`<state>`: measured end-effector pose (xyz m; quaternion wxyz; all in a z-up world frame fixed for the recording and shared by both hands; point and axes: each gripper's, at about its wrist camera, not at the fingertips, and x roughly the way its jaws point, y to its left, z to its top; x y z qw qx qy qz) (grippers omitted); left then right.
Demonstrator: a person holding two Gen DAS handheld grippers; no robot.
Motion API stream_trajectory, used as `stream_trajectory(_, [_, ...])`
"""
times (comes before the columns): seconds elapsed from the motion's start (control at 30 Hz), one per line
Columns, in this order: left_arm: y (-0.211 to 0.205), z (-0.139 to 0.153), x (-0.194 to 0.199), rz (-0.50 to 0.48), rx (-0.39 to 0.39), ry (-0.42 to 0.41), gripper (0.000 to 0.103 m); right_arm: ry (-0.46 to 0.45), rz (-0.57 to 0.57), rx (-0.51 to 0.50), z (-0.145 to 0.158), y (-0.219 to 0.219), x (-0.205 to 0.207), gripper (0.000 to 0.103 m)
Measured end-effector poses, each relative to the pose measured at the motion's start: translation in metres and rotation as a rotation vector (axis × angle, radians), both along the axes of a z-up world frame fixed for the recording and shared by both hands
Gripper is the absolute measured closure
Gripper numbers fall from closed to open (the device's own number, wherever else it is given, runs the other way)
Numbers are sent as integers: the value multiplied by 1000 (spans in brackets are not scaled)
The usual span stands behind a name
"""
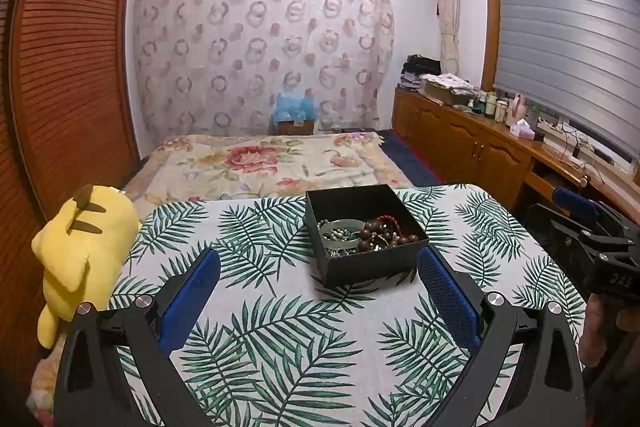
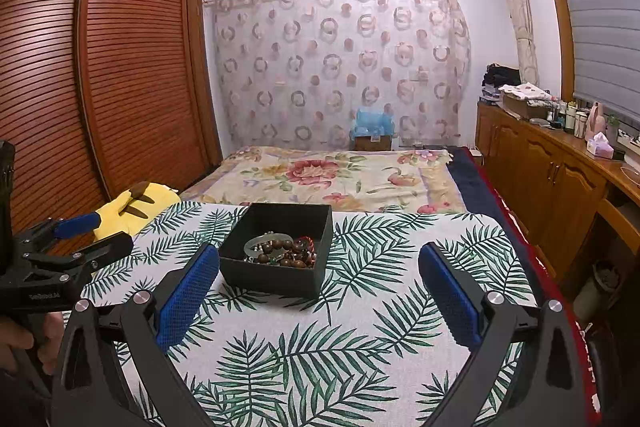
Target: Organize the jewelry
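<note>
A black open box (image 1: 374, 267) stands on the leaf-print table (image 1: 280, 339). It holds a pale green bangle (image 1: 338, 227), brown wooden beads (image 1: 380, 235), a red cord bracelet (image 1: 390, 219) and small mixed beads. My left gripper (image 1: 319, 267) is open and empty, just short of the box. In the right wrist view the box (image 2: 276, 277) sits ahead to the left, with the bangle (image 2: 256, 242) and brown beads (image 2: 288, 253) inside. My right gripper (image 2: 319, 267) is open and empty, its left finger beside the box's near left corner.
A yellow plush toy (image 1: 80, 259) lies at the table's left edge. A bed with a floral blanket (image 1: 260, 163) lies beyond the table. A wooden cabinet (image 1: 480, 143) with bottles runs along the right wall. A louvred wardrobe (image 2: 120, 67) stands on the left.
</note>
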<state>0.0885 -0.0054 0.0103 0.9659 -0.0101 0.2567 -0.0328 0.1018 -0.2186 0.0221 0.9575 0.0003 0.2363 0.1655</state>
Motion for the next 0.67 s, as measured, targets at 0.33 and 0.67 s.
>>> stream_trajectory(0.33, [0,-1,0,0,0,0,8,-1,0,1,-1,0,0,2])
stream_trajectory(0.67, [0,2,0,-1,-4,2,8,-2,0,1,0,1,-1,2])
